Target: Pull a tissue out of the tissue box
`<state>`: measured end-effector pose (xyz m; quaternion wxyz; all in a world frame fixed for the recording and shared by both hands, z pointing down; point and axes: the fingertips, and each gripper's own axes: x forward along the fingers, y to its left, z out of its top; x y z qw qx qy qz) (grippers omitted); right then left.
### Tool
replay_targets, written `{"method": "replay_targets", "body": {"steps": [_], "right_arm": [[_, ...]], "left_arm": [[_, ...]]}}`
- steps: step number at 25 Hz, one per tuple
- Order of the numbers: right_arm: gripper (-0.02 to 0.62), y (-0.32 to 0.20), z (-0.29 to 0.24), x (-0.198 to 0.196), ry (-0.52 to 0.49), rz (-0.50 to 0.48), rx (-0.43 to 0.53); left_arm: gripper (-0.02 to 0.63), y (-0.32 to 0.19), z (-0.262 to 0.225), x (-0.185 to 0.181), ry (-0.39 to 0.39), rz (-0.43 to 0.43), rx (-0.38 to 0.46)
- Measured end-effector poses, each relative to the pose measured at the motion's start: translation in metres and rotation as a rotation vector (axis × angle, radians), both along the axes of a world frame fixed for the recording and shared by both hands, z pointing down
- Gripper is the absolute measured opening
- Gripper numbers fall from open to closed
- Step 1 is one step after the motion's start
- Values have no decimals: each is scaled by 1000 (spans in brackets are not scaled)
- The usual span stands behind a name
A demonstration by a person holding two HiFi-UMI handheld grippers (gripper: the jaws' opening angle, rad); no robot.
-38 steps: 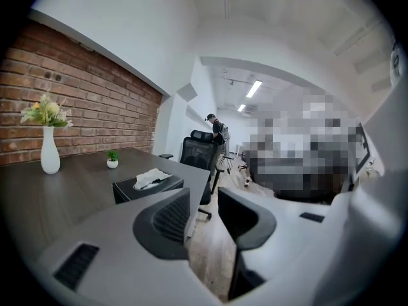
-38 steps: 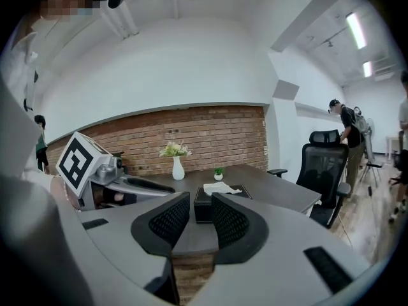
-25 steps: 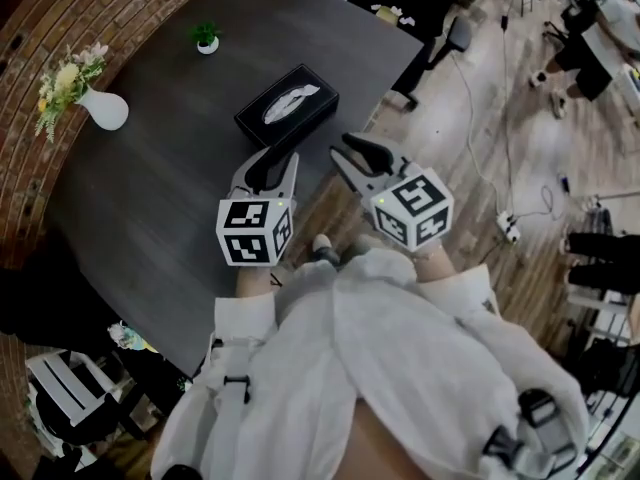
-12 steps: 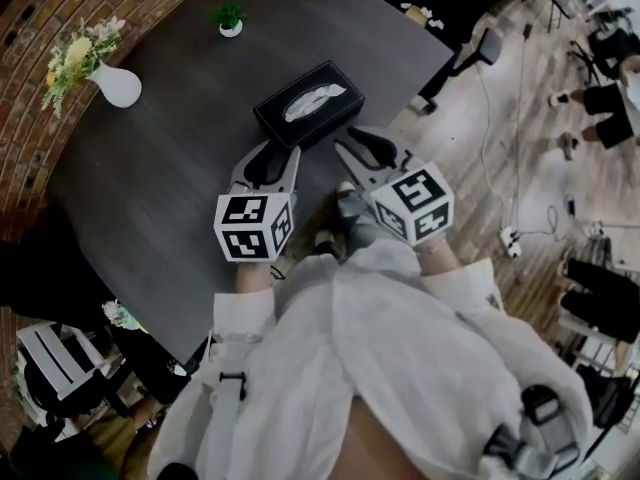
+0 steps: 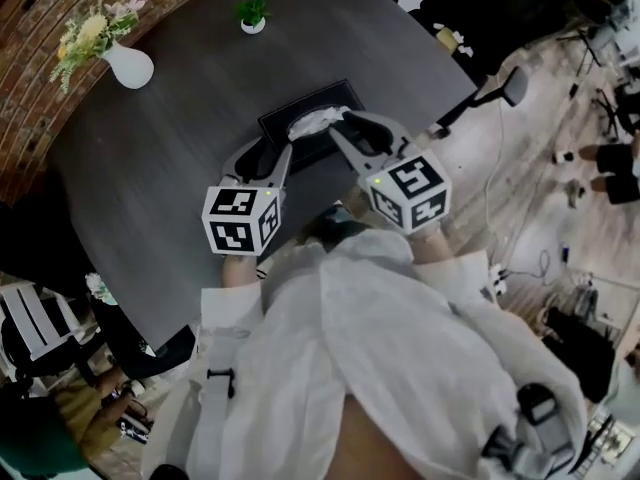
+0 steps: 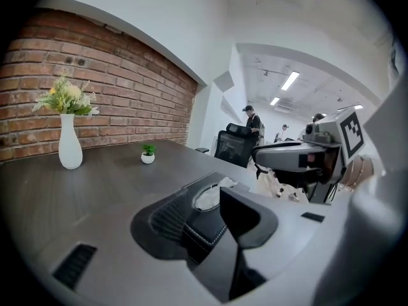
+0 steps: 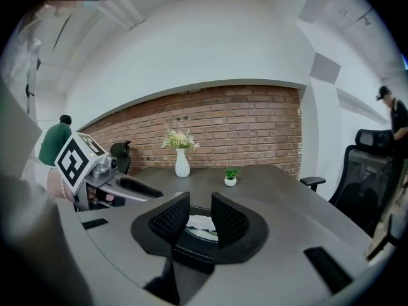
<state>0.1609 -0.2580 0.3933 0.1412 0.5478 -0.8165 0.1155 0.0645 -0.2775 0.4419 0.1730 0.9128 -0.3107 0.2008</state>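
A black tissue box lies on the dark round table, with a white tissue sticking out of its top slot. My left gripper stands open at the box's near left side; its jaws have just been opening and nothing is gripped between them. My right gripper is open over the box's right end, beside the tissue. In the left gripper view the box and tissue show through the jaw gap. The right gripper view shows the tissue just beyond its open jaws.
A white vase of flowers and a small potted plant stand at the table's far side. An office chair stands off the table's right edge. People are in the background.
Both grippers have moved forward across the table and reached the tissue box. The right gripper's jaws now overlap the box's right end; before they were short of it.
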Motion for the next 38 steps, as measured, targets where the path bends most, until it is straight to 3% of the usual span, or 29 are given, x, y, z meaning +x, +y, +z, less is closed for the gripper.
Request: {"method": "replay_targets", "body": {"steps": [9,18,30,38], "right_arm": [[101,-39,5,18,26,-170,-28],[101,-55,27,15,19,-336,-86],[101,-52,45,-2,57,-489,-146],[112,-44,55,0,104,-563,-161]], "left_arm": [[175,-18,12,14,-32,-77,-37],[198,-16,20,7,26,-140,-76],[209,-8,48,7,-4,-132,-134],[222,-16,54,19,-83,-94,-99]]}}
